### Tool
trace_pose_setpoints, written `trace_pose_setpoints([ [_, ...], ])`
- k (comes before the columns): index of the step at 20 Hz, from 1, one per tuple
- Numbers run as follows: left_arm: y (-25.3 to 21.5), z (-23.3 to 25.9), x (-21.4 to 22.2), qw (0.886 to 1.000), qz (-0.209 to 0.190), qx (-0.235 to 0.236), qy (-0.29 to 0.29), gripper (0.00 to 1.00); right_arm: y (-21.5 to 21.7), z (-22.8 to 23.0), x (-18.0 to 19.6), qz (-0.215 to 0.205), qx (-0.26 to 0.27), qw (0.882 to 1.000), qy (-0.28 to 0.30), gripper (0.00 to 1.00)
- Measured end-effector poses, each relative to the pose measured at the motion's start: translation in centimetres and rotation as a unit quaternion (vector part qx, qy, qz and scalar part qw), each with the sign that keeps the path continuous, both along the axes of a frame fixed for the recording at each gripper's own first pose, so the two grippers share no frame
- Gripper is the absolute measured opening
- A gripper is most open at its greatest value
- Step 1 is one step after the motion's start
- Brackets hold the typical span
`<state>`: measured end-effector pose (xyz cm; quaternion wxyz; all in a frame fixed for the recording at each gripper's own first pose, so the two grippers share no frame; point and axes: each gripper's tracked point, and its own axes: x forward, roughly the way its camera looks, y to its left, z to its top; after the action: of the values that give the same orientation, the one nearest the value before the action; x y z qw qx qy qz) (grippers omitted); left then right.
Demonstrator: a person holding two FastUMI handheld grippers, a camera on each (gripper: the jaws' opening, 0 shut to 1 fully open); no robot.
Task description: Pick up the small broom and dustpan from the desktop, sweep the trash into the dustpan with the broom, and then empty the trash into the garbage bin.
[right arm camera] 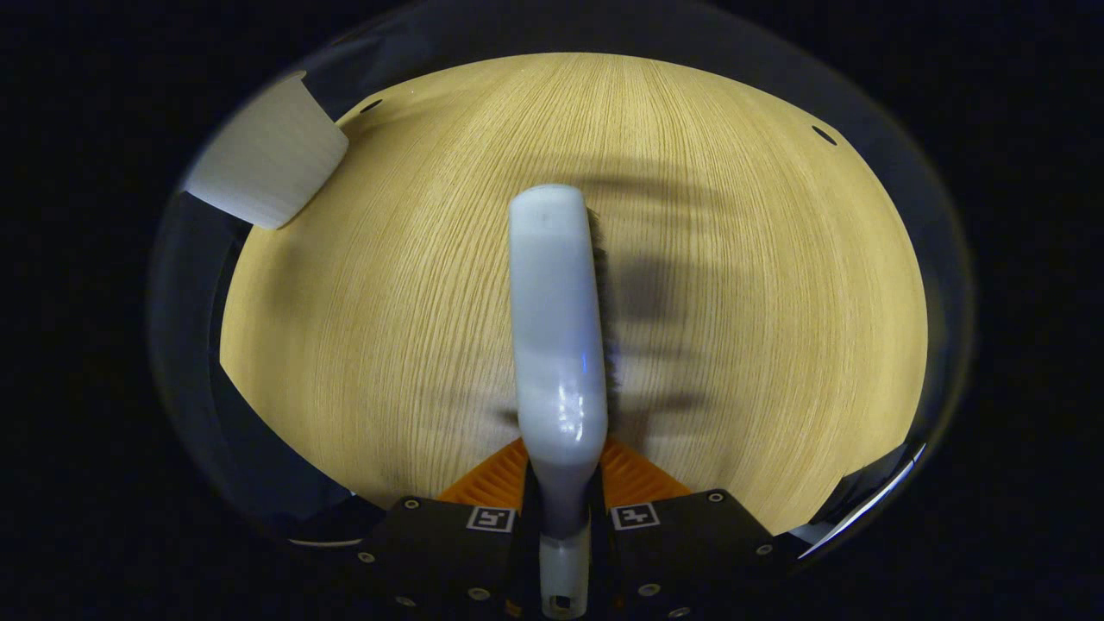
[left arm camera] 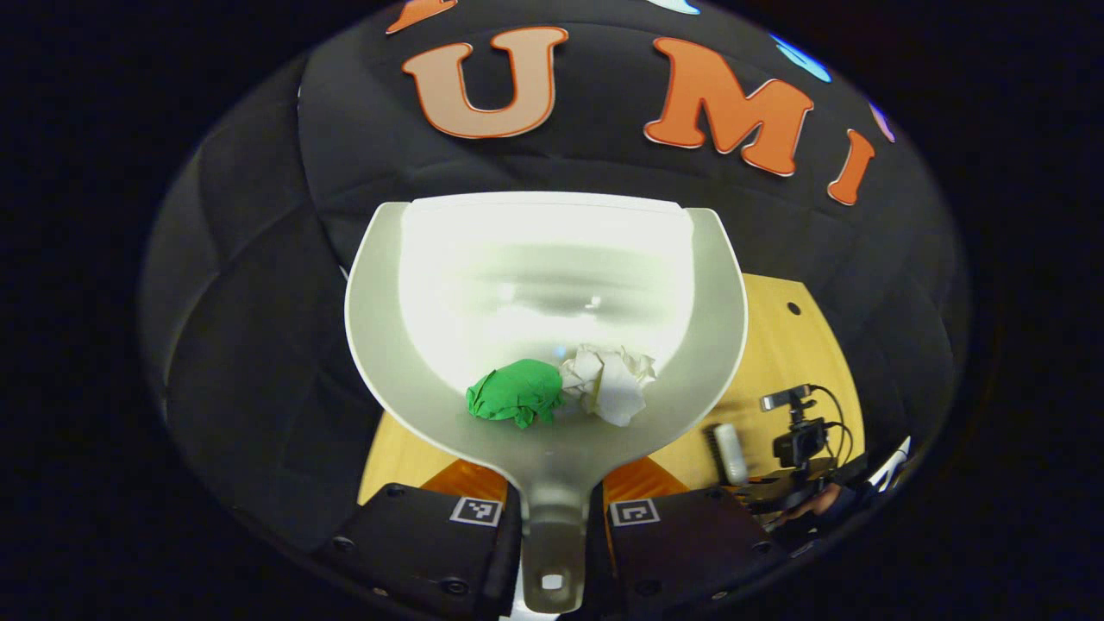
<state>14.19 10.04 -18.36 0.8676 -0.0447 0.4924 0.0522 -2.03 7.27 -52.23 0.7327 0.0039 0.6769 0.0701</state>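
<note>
Left gripper (left arm camera: pixel 552 509) clamped on the stem of the dustpan (left arm camera: pixel 545 285), both fingers pressed against the narrow handle at 6 o'clock of the left gripper view. Dustpan is pale, translucent white, a broad scoop with a raised rim and a bright glare across its floor; it is held off the desktop (left arm camera: pixel 780 345), mouth toward 12 o'clock against the booth wall. Two wads lie in the pan near the handle end, touching each other: green crumpled paper (left arm camera: pixel 516 394) at the left, white crumpled paper (left arm camera: pixel 608 382) at the right. At about 4 o'clock in that view, the broom (left arm camera: pixel 730 452) shows small and far off, with a camera rig and cables (left arm camera: pixel 802 431) just beside it. Right gripper (right arm camera: pixel 561 517) closed on the broom's (right arm camera: pixel 556 345) handle at 6 o'clock of the right gripper view; the handle is smooth, glossy, pale grey-white, with dark bristles showing along its right edge. It runs toward 12 o'clock over the light wood-grain desktop (right arm camera: pixel 388 302), casting a shadow to the right. A corner of the dustpan (right arm camera: pixel 267 164) shows at 10 o'clock.
</note>
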Motion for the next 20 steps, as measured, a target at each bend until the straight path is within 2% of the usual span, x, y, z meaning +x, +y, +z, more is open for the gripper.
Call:
trace_pose_setpoints([
  [3, 6.6, -0.6, 0.6, 0.998, 0.007, 0.053, 0.030, 0.31, 0.2, -0.1, 0.3, -0.004, 0.006, 1.000, -0.001, 0.28],
  [4, 7.5, -1.5, 0.8, 0.997, 0.001, 0.065, 0.042, 0.31, 0.4, -0.1, 0.5, -0.005, 0.008, 1.000, -0.002, 0.38],
  [5, 9.3, -1.8, 0.7, 0.995, -0.005, 0.072, 0.061, 0.31, 0.5, 0.0, 0.7, -0.006, 0.009, 1.000, -0.002, 0.31],
  [6, 10.1, -2.3, 0.8, 0.994, -0.012, 0.084, 0.073, 0.31, 0.4, 0.0, 0.8, -0.007, 0.008, 1.000, -0.003, 0.33],
  [7, 11.6, -3.0, 0.6, 0.991, -0.022, 0.096, 0.093, 0.31, 0.2, 0.0, 0.9, -0.009, 0.008, 1.000, -0.004, 0.45],
  [8, 12.6, -3.6, 0.8, 0.988, -0.034, 0.109, 0.102, 0.31, 0.2, 0.0, 1.0, -0.012, 0.008, 1.000, -0.005, 0.36],
  [9, 13.4, -3.8, 0.8, 0.984, -0.049, 0.123, 0.117, 0.31, 0.3, 0.0, 1.1, -0.015, 0.008, 1.000, -0.005, 0.37],
  [10, 14.1, -4.0, 1.0, 0.979, -0.065, 0.140, 0.130, 0.31, 0.2, 0.0, 1.2, -0.018, 0.008, 1.000, -0.005, 0.38],
  [11, 14.6, -3.4, 0.7, 0.974, -0.080, 0.162, 0.136, 0.31, 0.1, -0.1, 1.4, -0.023, 0.008, 1.000, -0.005, 0.33],
  [12, 15.0, -3.4, 0.8, 0.968, -0.096, 0.180, 0.143, 0.31, 0.0, -0.1, 1.5, -0.027, 0.008, 1.000, -0.005, 0.43],
  [15, 15.9, -2.5, 0.9, 0.952, -0.143, 0.227, 0.151, 0.31, 0.0, -0.1, 1.8, -0.035, 0.010, 0.999, -0.005, 0.48],
  [16, 16.2, -2.3, 1.1, 0.944, -0.160, 0.244, 0.153, 0.31, 0.1, -0.1, 1.9, -0.036, 0.012, 0.999, -0.005, 0.40],
  [17, 16.6, -2.1, 1.2, 0.936, -0.173, 0.263, 0.156, 0.31, 0.2, -0.1, 2.0, -0.038, 0.013, 0.999, -0.005, 0.51],
  [20, 17.3, -1.1, 1.8, 0.906, -0.214, 0.322, 0.170, 0.31, 0.4, 0.0, 2.2, -0.040, 0.017, 0.999, -0.005, 0.57],
])
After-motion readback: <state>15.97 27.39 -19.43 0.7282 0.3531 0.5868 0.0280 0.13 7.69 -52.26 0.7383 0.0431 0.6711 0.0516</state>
